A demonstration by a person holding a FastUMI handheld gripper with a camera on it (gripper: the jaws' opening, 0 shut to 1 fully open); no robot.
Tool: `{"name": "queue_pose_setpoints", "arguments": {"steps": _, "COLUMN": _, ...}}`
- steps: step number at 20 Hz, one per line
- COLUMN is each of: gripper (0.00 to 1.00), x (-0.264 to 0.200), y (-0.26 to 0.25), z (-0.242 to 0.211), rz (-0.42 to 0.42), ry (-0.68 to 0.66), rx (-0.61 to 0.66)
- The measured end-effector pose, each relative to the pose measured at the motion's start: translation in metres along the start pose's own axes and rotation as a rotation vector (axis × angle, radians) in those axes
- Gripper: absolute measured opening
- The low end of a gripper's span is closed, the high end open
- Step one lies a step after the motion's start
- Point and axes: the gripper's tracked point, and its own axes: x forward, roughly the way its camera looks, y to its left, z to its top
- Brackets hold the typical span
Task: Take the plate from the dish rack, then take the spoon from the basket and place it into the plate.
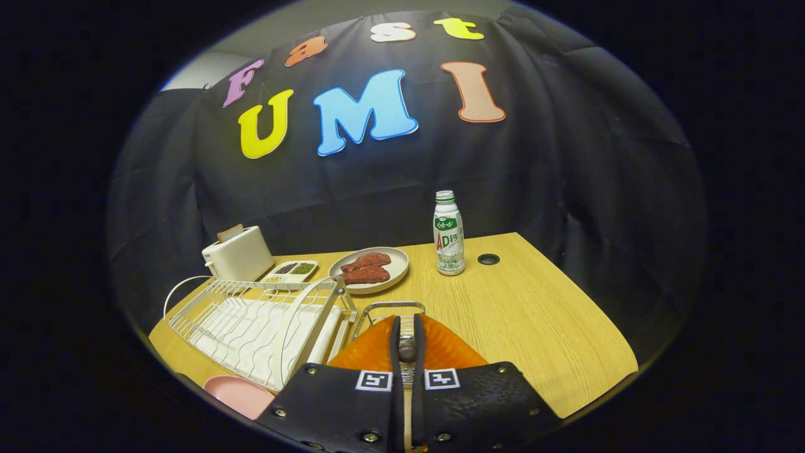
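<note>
My gripper hovers over the small wire basket fixed to the right end of the dish rack. Its fingers are nearly together, and between them shows a rounded metal piece, the spoon, pinched by both. The rest of the spoon is hidden behind the fingers. A pink plate lies flat on the wooden table, in front of the rack and to the left of the gripper. The white wire rack holds no dishes that I can see.
Beyond the rack stand a white toaster with bread in it, a small condiment tray and a beige plate of red meat. A white drink bottle stands further right, next to a cable hole.
</note>
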Motion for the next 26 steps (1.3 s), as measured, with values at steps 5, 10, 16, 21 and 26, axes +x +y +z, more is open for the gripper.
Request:
{"name": "queue_pose_setpoints", "arguments": {"steps": 5, "gripper": 0.04, "x": -0.008, "y": 0.003, "z": 0.025, "rz": 0.004, "ry": -0.021, "rx": -0.012}}
{"name": "queue_pose_setpoints", "arguments": {"steps": 10, "gripper": 0.04, "x": -0.031, "y": 0.011, "z": 0.059, "rz": 0.012, "ry": -0.051, "rx": -0.047}}
{"name": "queue_pose_setpoints", "arguments": {"steps": 16, "gripper": 0.04, "x": -0.084, "y": 0.036, "z": 0.098, "rz": 0.023, "ry": -0.1, "rx": -0.081}}
{"name": "queue_pose_setpoints", "arguments": {"steps": 21, "gripper": 0.04, "x": -0.121, "y": 0.073, "z": 0.104, "rz": 0.079, "ry": -0.102, "rx": -0.062}}
{"name": "queue_pose_setpoints", "arguments": {"steps": 26, "gripper": 0.04, "x": -0.152, "y": 0.121, "z": 0.095, "rz": 0.171, "ry": -0.069, "rx": -0.06}}
